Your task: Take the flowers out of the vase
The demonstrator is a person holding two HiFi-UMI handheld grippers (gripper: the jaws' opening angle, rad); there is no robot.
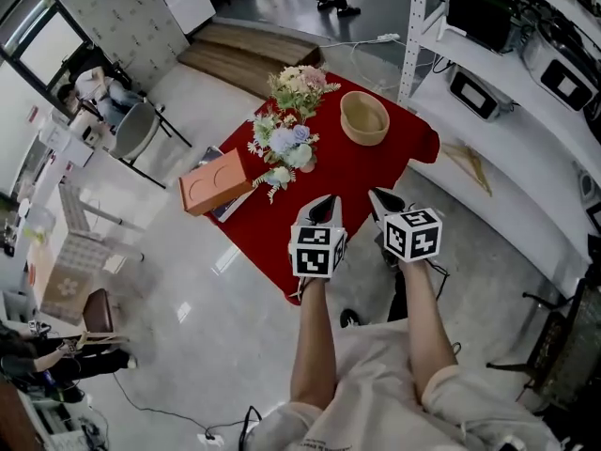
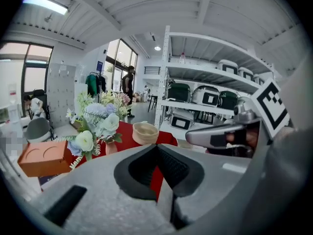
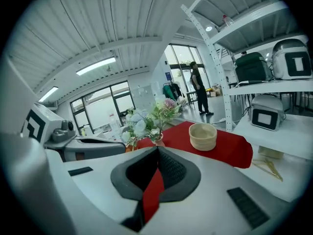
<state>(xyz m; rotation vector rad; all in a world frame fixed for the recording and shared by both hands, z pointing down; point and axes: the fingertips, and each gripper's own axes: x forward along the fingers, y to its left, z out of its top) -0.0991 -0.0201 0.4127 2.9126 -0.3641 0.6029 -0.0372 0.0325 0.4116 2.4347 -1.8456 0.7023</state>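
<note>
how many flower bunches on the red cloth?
2. A blue-and-white bunch sits beside the orange box; a pink-and-green bunch stands farther back, left of the tan bowl. Blooms could hide a smaller bunch.

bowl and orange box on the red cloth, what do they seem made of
Bowl: matte pale tan, faint ridges round its wall; likely woven fibre or wood. Orange box: matte terracotta colour, two round dents on top; cardboard or plastic, unclear.

Flowers point(image 1: 286, 144) and bowl point(image 1: 364, 117) on red cloth point(image 1: 362, 177)

One overhead, two low, flowers point(image 1: 286, 144) shared
</note>
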